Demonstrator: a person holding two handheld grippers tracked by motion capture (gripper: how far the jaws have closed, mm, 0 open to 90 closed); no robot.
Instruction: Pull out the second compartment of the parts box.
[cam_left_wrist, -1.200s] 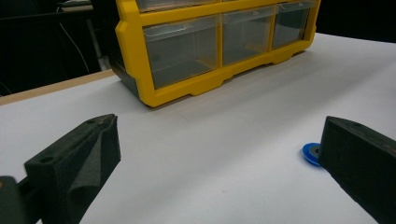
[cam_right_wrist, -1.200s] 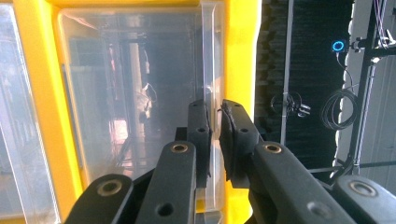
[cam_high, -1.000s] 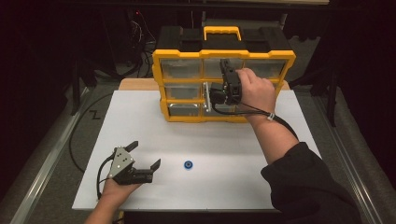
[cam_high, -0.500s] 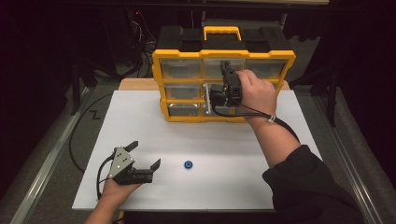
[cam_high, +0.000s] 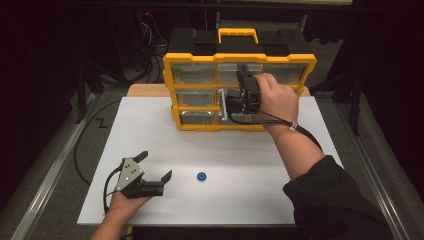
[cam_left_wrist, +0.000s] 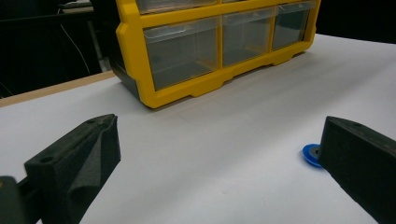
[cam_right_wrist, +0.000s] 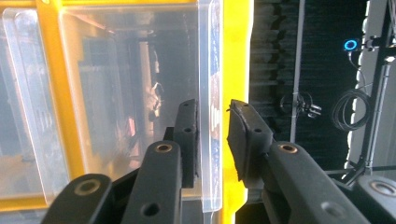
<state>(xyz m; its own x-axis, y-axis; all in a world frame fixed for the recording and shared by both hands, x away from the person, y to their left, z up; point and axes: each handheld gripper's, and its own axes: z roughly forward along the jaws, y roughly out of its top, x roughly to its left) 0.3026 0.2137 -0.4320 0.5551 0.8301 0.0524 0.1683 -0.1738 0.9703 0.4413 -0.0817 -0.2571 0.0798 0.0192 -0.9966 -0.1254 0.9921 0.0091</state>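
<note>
A yellow organizer (cam_high: 240, 59) with clear drawers stands at the back of the white table. My right gripper (cam_high: 229, 106) is at the middle column of drawers. In the right gripper view a clear drawer's front edge (cam_right_wrist: 209, 70) stands between the jaws of my right gripper (cam_right_wrist: 212, 116). These jaws have just been opening; one pad lies against the plastic and the other (cam_right_wrist: 243, 130) stands off it. My left gripper (cam_high: 157, 165) rests open near the table's front left. A small blue disc (cam_high: 202, 176) lies just to its right, beside one jaw of my left gripper (cam_left_wrist: 217, 135), where the disc (cam_left_wrist: 309, 153) peeks out.
The white tabletop (cam_high: 250, 155) stretches between the organizer and the front edge. The organizer's lower drawers (cam_left_wrist: 182, 51) look closed from the left gripper view. Dark cables and stands hang behind the table (cam_right_wrist: 350, 112).
</note>
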